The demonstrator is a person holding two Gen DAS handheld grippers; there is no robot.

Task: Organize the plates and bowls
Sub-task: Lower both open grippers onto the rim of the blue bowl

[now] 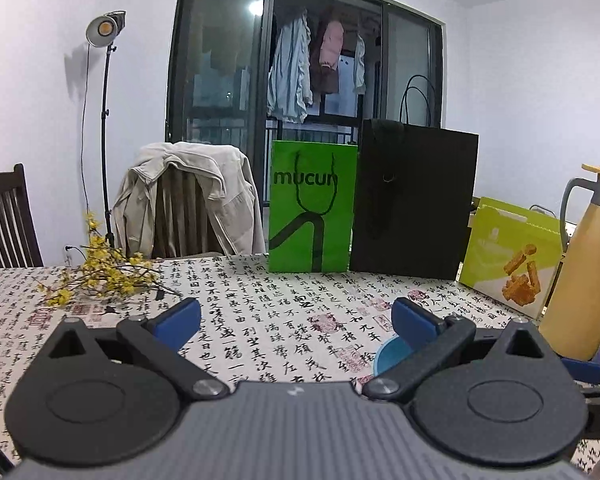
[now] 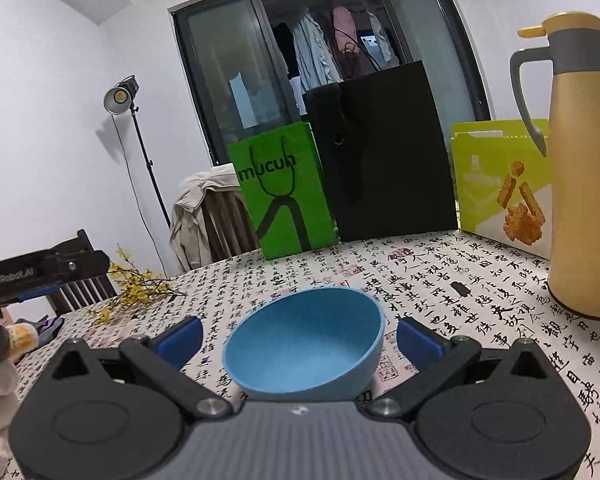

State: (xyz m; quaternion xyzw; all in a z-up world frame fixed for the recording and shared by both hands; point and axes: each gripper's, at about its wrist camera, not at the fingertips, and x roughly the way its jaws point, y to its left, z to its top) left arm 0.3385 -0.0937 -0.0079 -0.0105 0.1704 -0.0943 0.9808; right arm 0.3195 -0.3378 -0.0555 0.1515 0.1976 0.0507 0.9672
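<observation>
A blue bowl (image 2: 304,344) rests on the calligraphy-print tablecloth (image 2: 440,292), tipped so its opening faces the camera. My right gripper (image 2: 300,342) is open around it, with a blue pad on either side and a small gap to the bowl at each. In the left wrist view only a sliver of the blue bowl (image 1: 390,354) shows behind the right finger. My left gripper (image 1: 296,320) is open over the bare cloth, holding nothing. Its black body (image 2: 40,274) shows at the far left of the right wrist view. No plates are in view.
A tall yellow thermos (image 2: 580,180) stands close on the right. A green bag (image 2: 284,192), a black bag (image 2: 384,156) and a snack box (image 2: 500,184) line the table's far edge. Yellow flowers (image 1: 100,272) lie at the left, and a soft toy (image 2: 4,360) at the near left.
</observation>
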